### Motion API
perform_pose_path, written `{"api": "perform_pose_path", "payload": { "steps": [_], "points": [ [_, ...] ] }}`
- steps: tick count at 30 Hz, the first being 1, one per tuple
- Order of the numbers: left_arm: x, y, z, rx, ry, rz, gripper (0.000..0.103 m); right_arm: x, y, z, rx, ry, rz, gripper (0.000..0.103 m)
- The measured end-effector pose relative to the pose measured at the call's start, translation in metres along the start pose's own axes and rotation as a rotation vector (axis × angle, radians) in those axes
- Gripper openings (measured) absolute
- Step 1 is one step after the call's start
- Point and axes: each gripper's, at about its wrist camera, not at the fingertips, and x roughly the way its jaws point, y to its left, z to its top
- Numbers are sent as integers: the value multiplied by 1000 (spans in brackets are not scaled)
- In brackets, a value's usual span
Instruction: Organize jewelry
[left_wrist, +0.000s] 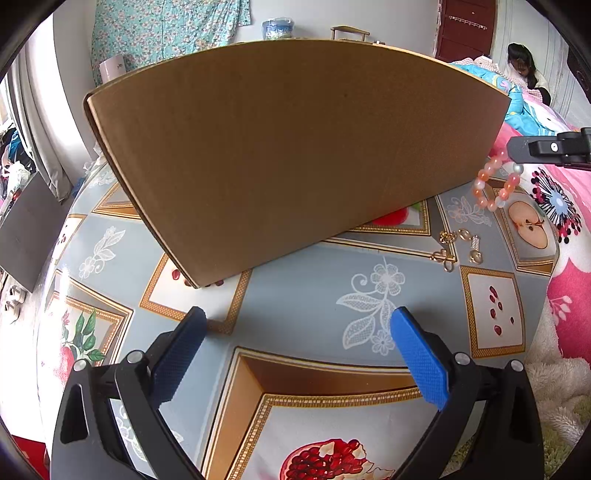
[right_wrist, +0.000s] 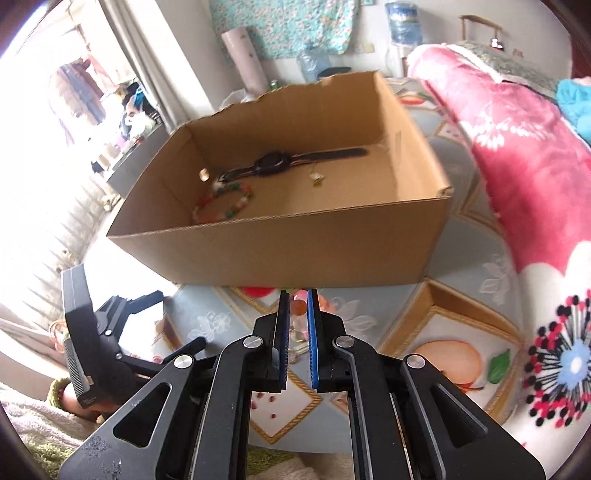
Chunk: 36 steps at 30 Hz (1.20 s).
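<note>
- Nearest us, our left gripper (left_wrist: 295, 354) hangs over the patterned tablecloth (left_wrist: 303, 291), blue pads wide apart with nothing between them.
- Our right gripper (right_wrist: 295, 314) has its pads drawn close on a strand of the pink and orange bead bracelet (left_wrist: 496, 184); from the left camera we see the bracelet dangling from the tips, clear of the cloth.
- Just beyond our left gripper, a small cluster of gold earrings (left_wrist: 458, 247) lies on the cloth near the box's right corner.
- The cardboard box (right_wrist: 280, 254) stands open on the cloth, past both grippers.
- Inside the box we see a dark watch (right_wrist: 273, 164) lying lengthwise, a multicoloured bead bracelet (right_wrist: 225, 203) in the near left corner, and two small pale pieces that may be earrings; blur keeps us from being sure.
- Farther right, a pink blanket (right_wrist: 517, 147) lies beside the cloth.
</note>
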Motion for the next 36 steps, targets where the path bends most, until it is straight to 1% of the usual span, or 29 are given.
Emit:
{"api": "perform_pose_path", "payload": {
  "steps": [3,7,10,13,16,19,20,21,22,24,25,27,28,31,33,36],
  "points": [
    [0,0,-1,1,0,0,98,-1,-16,0,26,-1,-4,7],
    [0,0,1,2,9,0,98,4,-25,1,41,-1,14,7],
    [-5,-4,2,10,-8,1,97,7,-37,-2,62,5,11,7],
    [-17,-13,4,33,-63,-46,95,17,-52,-8,94,29,-25,7],
    [-28,-27,8,72,-110,-117,91,24,-63,-13,109,50,-68,10],
    [-32,-47,12,143,-137,-170,88,22,-69,-15,124,42,-82,18],
    [-32,-53,12,160,-139,-180,86,19,-70,-15,124,30,-78,24],
    [-31,-58,13,177,-138,-190,84,17,-70,-16,122,21,-77,27],
    [-28,-65,14,196,-134,-201,83,14,-69,-17,115,8,-73,27],
    [-25,-73,15,218,-126,-224,75,9,-65,-19,98,-6,-63,27],
    [-23,-76,16,223,-122,-232,73,7,-62,-20,88,-14,-49,27],
    [-18,-83,20,233,-111,-252,60,4,-55,-25,69,-20,-11,27],
    [-15,-85,21,236,-105,-264,58,4,-50,-28,57,-19,26,27],
    [-10,-94,24,253,-89,-287,44,9,-42,-34,41,-11,84,27],
    [-6,-99,26,265,-78,-299,34,13,-39,-38,39,1,93,26],
    [0,-107,28,280,-60,-303,26,21,-37,-40,52,19,104,24]
  ]
}}
